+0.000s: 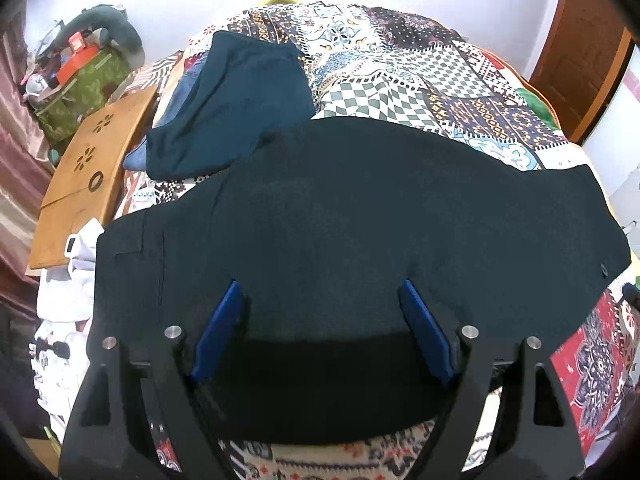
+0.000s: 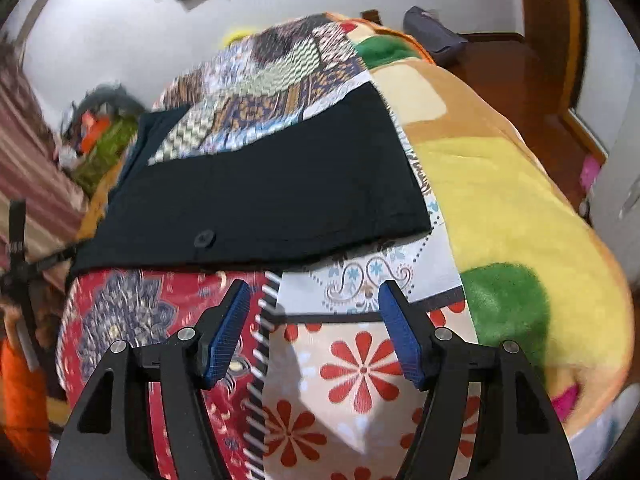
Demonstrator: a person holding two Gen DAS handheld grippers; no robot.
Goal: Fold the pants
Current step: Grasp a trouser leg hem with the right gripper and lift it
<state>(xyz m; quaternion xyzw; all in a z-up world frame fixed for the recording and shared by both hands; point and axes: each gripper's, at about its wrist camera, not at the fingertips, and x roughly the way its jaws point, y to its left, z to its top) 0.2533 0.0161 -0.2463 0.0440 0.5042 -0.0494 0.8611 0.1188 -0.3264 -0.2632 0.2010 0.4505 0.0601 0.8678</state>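
Left wrist view, nearest first: the left claw (image 1: 320, 328) hangs over the near part of the black pants (image 1: 360, 216), its two blue pads spread wide with cloth lying flat under and between them, neither pad pinching it. The pants stretch across the patchwork bedspread (image 1: 400, 64) from a pocketed end at the left to an end at the right with a small button (image 1: 603, 268). Farther off, to the left, a dark teal garment (image 1: 240, 108) lies in a heap over something in blue denim, and a wooden board (image 1: 92, 168) sits at the bed's left edge.

Right wrist view: the right claw (image 2: 314, 312) is also open, less wide, and holds nothing; only the red flowered patch of the bedspread (image 2: 360, 368) lies under it. Just beyond its tips is the near edge of the pants (image 2: 260, 196), where the button (image 2: 204, 238) shows. Their far corner reaches the right side of the bed, beside a yellow and green blanket (image 2: 500, 216).

Judging from this, one fold looks done: the pants lie as a single flat, doubled band, and both claws are free. The next move would call for picking up one end, probably with a claw on each corner, and carrying it over the other end so the edges meet. Thin flat cloth on a soft bed may be hard to pinch without catching the bedspread too.
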